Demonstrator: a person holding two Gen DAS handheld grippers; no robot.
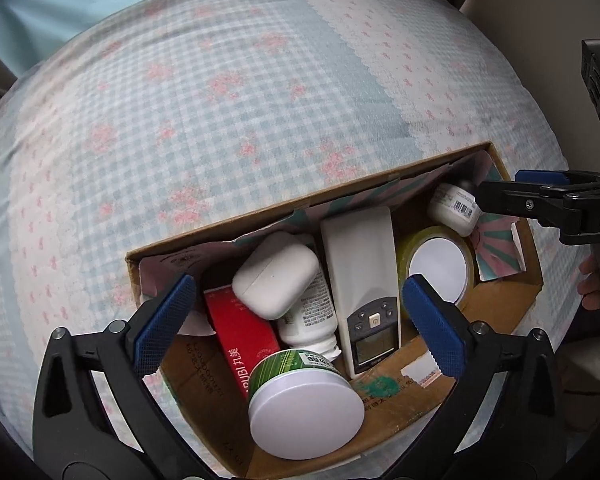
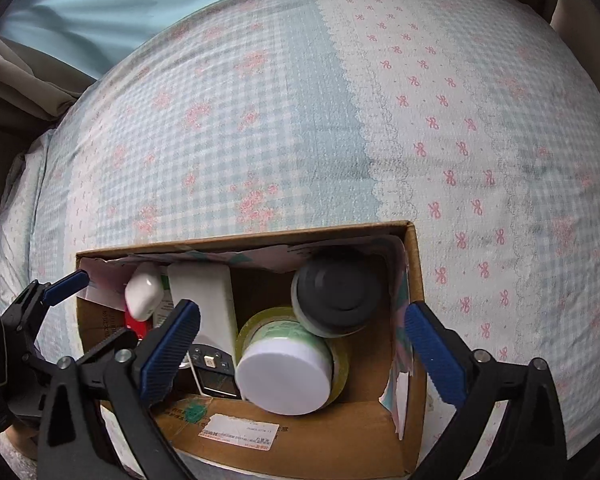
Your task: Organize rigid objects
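An open cardboard box (image 1: 300,200) (image 2: 240,236) lies on a bed. Inside are a white earbuds case (image 1: 276,274) (image 2: 142,292), a red carton (image 1: 240,336), a white pill bottle (image 1: 312,320), a green jar with a white lid (image 1: 304,404), and a white handheld device with a screen (image 1: 364,280) (image 2: 208,304). There is also a tape roll (image 1: 400,252) (image 2: 340,356) around a white-lidded jar (image 2: 284,372), and a white bottle with a dark cap (image 1: 456,208) (image 2: 336,292). My left gripper (image 1: 300,284) (image 2: 100,312) hangs open over the box's left half. My right gripper (image 2: 302,312) (image 1: 512,188) is open above the right half. Neither holds anything.
The bed sheet (image 1: 220,100) (image 2: 480,140) is blue check with pink flowers and bows, and it surrounds the box. Patterned paper (image 1: 496,252) lines the box walls. A person's fingers (image 1: 590,284) show at the right edge. Pale blue fabric (image 2: 100,8) hangs beyond the bed.
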